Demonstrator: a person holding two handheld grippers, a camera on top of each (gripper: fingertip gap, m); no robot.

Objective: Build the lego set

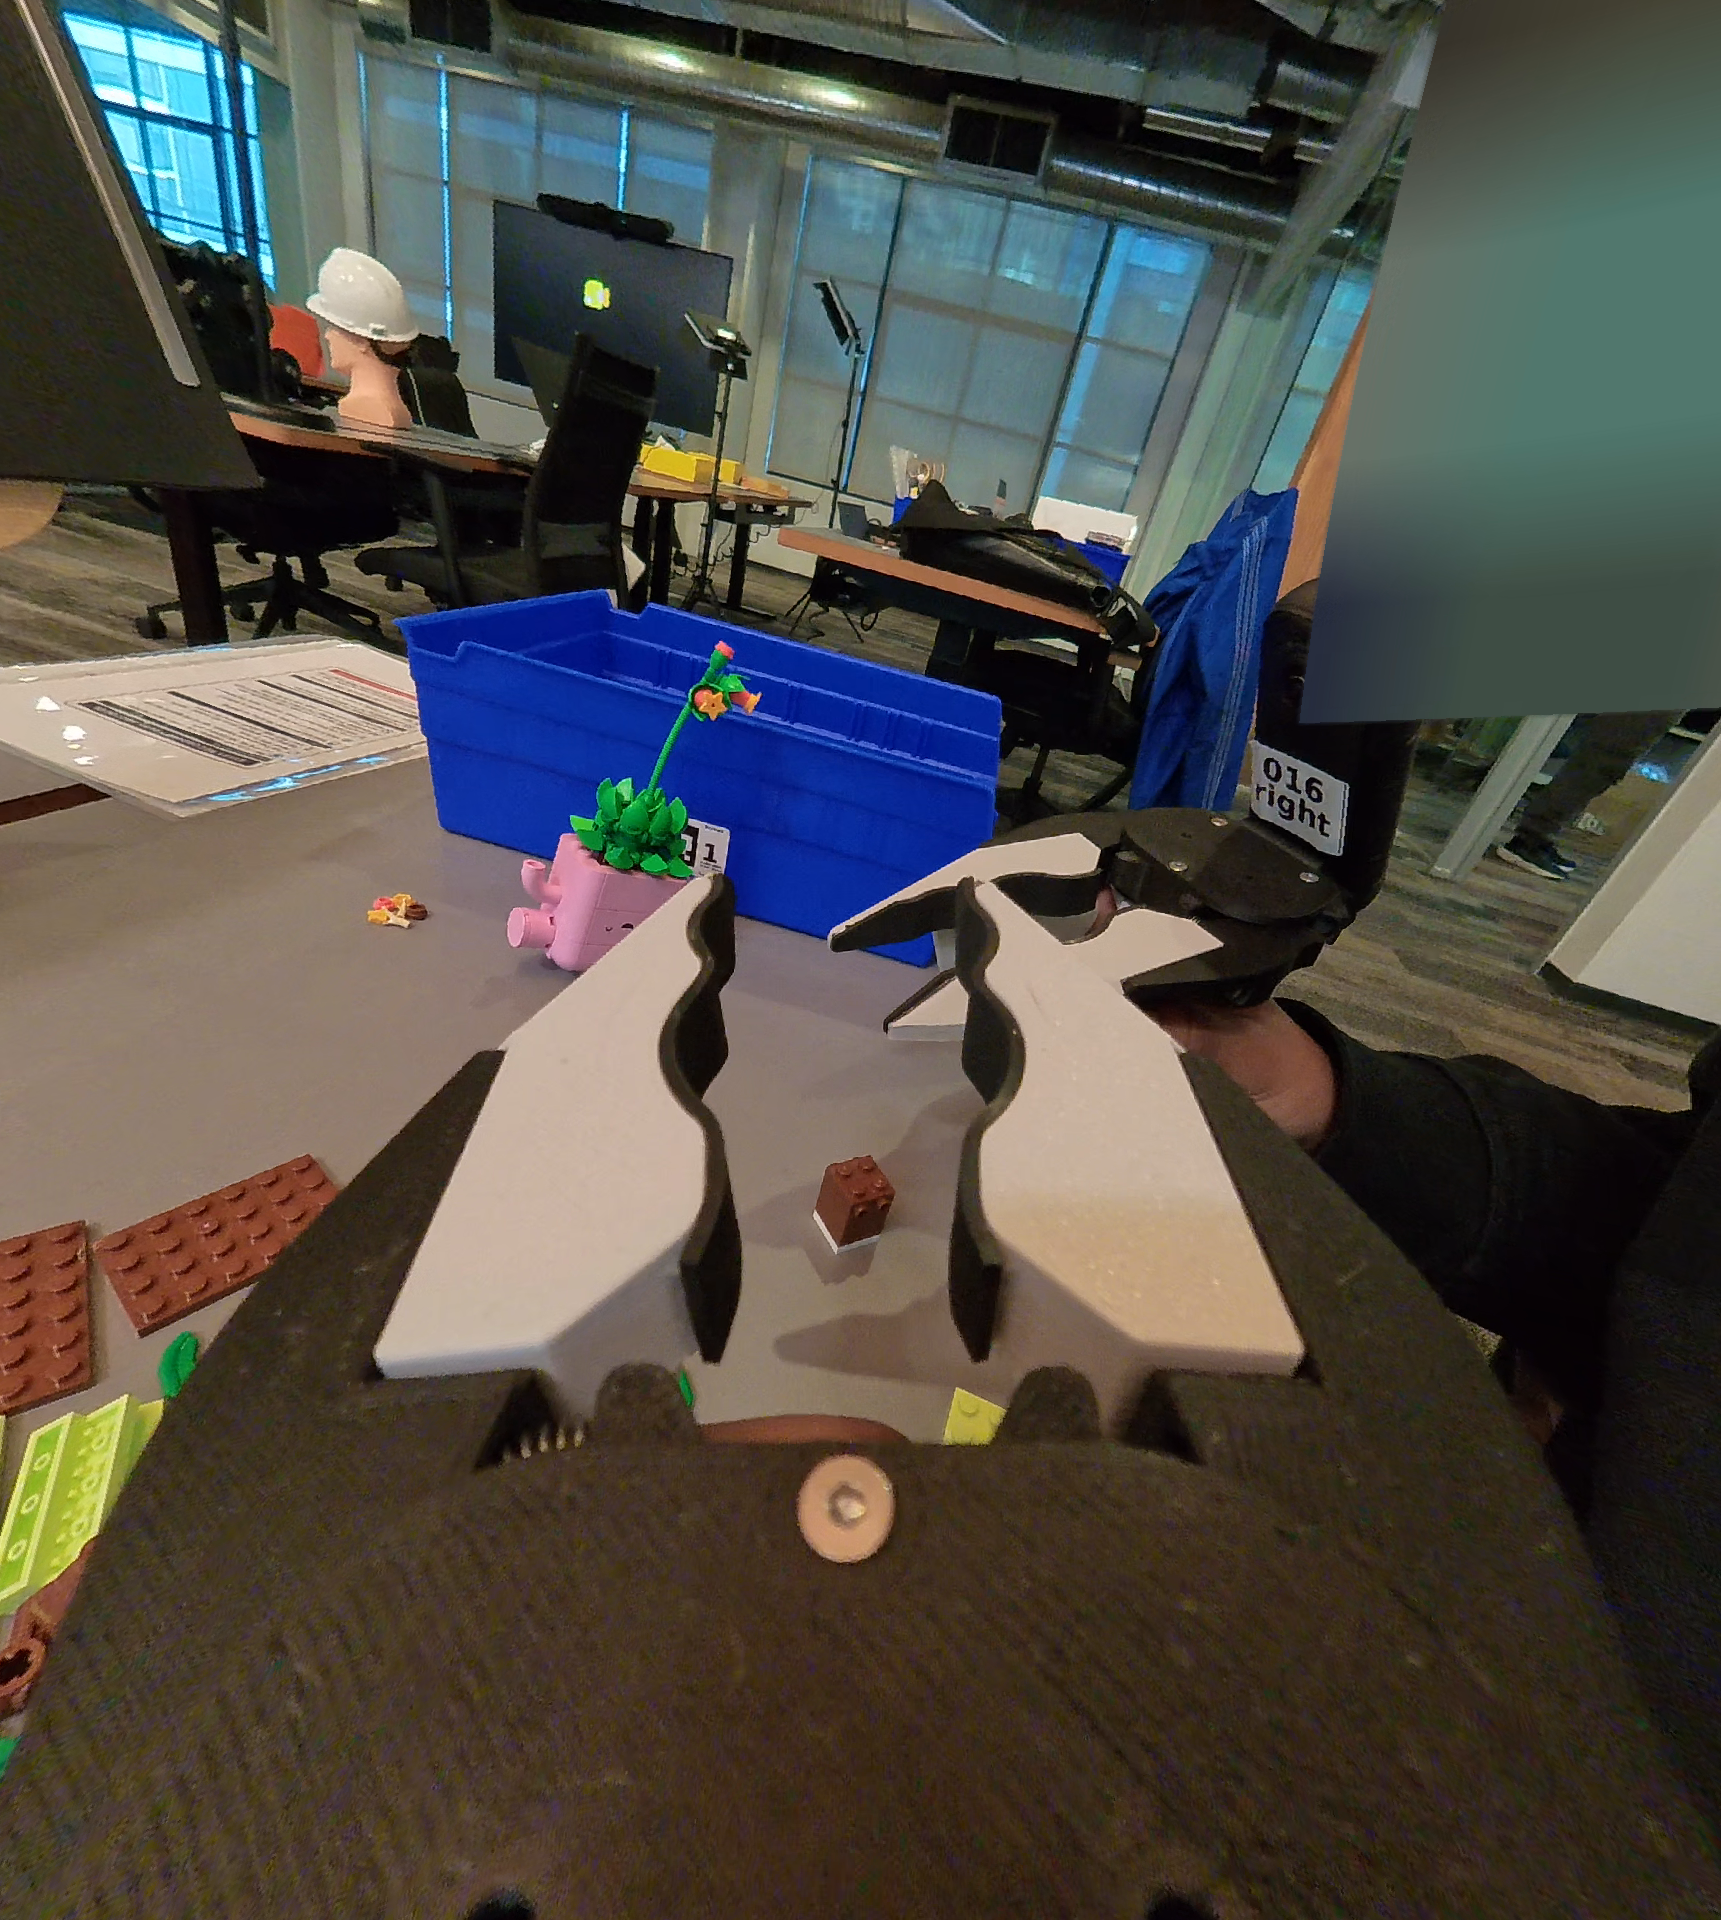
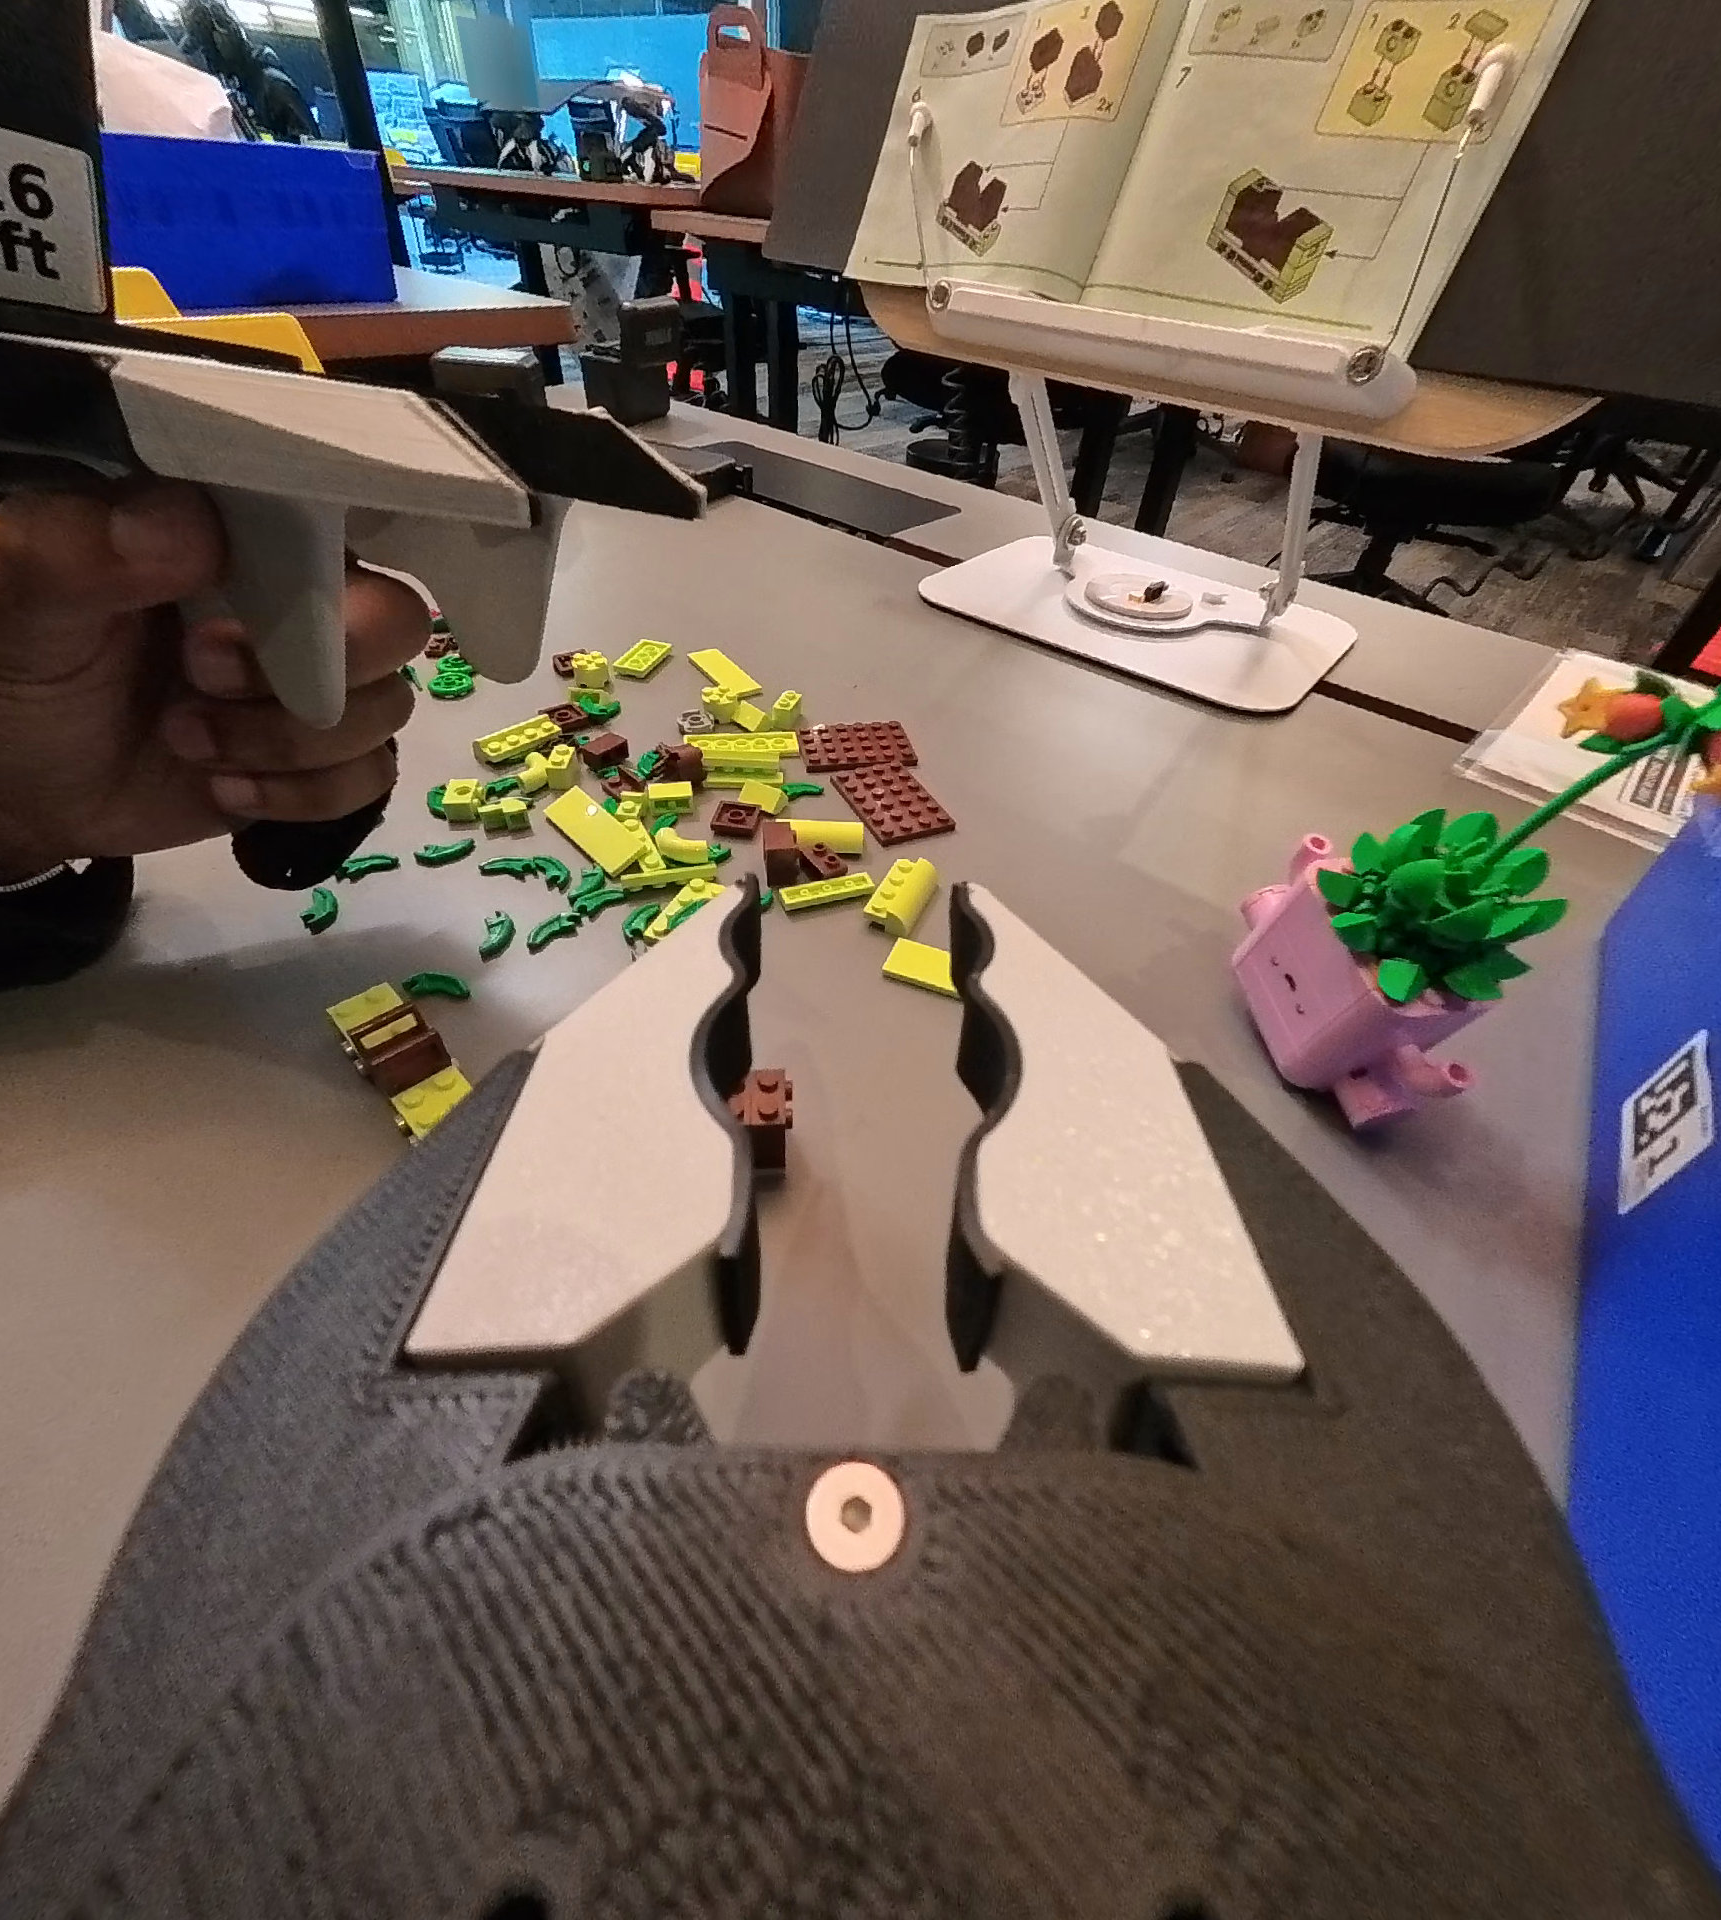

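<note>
Grippers both released: my left gripper (image 1: pixel 840 935) and right gripper (image 2: pixel 854 899) each frame the small brown brick (image 1: pixel 853 1202) standing on the counter (image 2: pixel 108 1195), untouched. Loose bricks (image 2: pixel 669 800) lie beyond; pink planter (image 2: pixel 1355 997) sits beside the blue bin (image 1: pixel 731 727).

The left gripper (image 1: pixel 840 925) points forward over the table, its two grey fingers (image 1: pixel 586 1122) spread apart and holding nothing. The right gripper (image 2: pixel 854 914) is likewise spread and holding nothing. A hand (image 2: pixel 139 707) in a dark sleeve grips the left gripper's handle.
</note>
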